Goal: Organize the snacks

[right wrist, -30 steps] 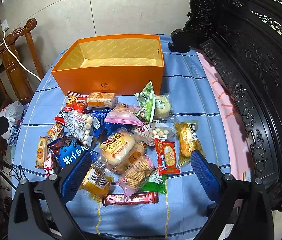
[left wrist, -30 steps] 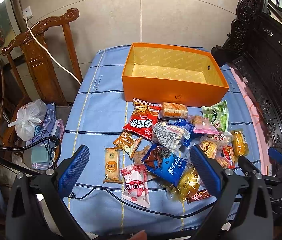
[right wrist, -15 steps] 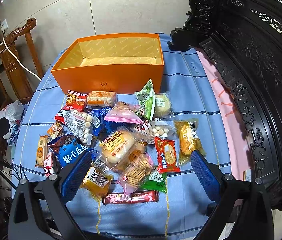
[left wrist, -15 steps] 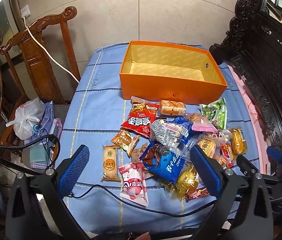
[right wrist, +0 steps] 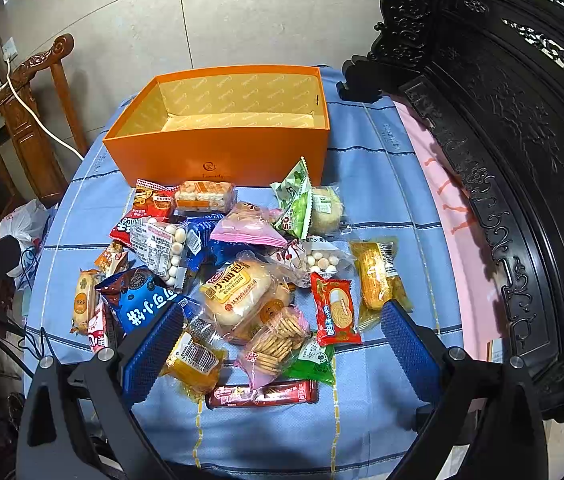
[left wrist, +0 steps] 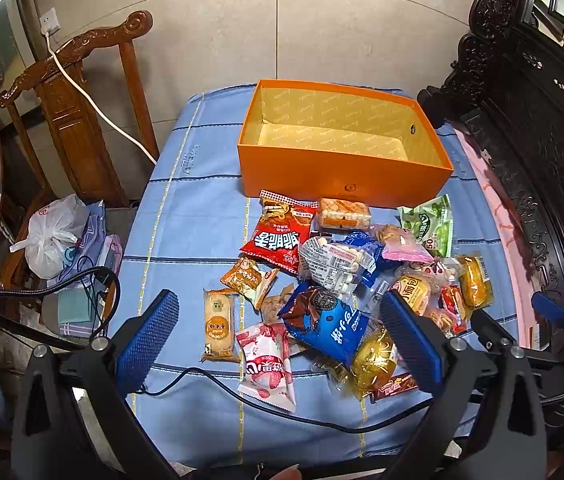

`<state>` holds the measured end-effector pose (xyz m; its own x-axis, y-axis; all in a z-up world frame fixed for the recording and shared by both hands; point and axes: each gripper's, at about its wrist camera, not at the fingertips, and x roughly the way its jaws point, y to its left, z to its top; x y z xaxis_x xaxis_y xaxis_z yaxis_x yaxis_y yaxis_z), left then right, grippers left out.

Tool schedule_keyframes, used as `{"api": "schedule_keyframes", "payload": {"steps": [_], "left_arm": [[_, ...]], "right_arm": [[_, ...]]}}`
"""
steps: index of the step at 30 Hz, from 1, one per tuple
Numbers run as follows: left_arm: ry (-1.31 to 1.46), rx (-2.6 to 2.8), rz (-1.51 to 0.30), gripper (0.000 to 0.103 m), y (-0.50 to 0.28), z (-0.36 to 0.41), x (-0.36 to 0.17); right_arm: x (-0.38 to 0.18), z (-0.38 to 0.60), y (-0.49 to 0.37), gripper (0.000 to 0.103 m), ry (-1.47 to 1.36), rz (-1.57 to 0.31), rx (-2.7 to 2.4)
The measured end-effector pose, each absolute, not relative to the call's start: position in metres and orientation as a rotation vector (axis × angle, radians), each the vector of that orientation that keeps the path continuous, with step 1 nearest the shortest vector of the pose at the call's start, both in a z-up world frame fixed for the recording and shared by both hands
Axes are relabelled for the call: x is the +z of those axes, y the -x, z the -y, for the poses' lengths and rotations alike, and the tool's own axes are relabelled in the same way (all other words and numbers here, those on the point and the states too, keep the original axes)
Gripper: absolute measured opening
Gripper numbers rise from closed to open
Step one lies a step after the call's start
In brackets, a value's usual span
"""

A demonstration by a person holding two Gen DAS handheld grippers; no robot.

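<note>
An empty orange box [left wrist: 342, 176] stands open at the far side of the blue cloth; it also shows in the right wrist view [right wrist: 221, 156]. Several loose snack packets lie in a heap in front of it, among them a red chip bag [left wrist: 279, 236], a blue bag [left wrist: 328, 326], a pink packet [left wrist: 267, 364] and a bread bun pack [right wrist: 237, 292]. My left gripper [left wrist: 282, 336] is open and empty, above the near left of the heap. My right gripper [right wrist: 282, 340] is open and empty, above a cracker pack [right wrist: 277, 342].
A carved wooden chair [left wrist: 77, 120] with a white cable stands left of the table. A dark carved wooden bench [right wrist: 522, 160] runs along the right. A white plastic bag [left wrist: 51, 236] lies on the chair seat. A black cable [left wrist: 282, 404] crosses the near edge of the cloth.
Both views have shifted slightly; the snacks and box sit a little higher in the frames than a second ago. Both grippers stay open and empty.
</note>
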<state>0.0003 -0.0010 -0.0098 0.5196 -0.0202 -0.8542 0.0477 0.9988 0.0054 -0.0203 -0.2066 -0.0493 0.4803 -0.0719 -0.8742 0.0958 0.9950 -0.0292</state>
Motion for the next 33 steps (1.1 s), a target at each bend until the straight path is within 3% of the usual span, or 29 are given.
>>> {"api": "schedule_keyframes", "payload": {"steps": [33], "left_arm": [[-0.03,-0.042,-1.027,0.099,0.0026,0.0026,-0.0124]], "right_arm": [[-0.0519,0.2061,0.022,0.099,-0.026,-1.069,-0.102]]}}
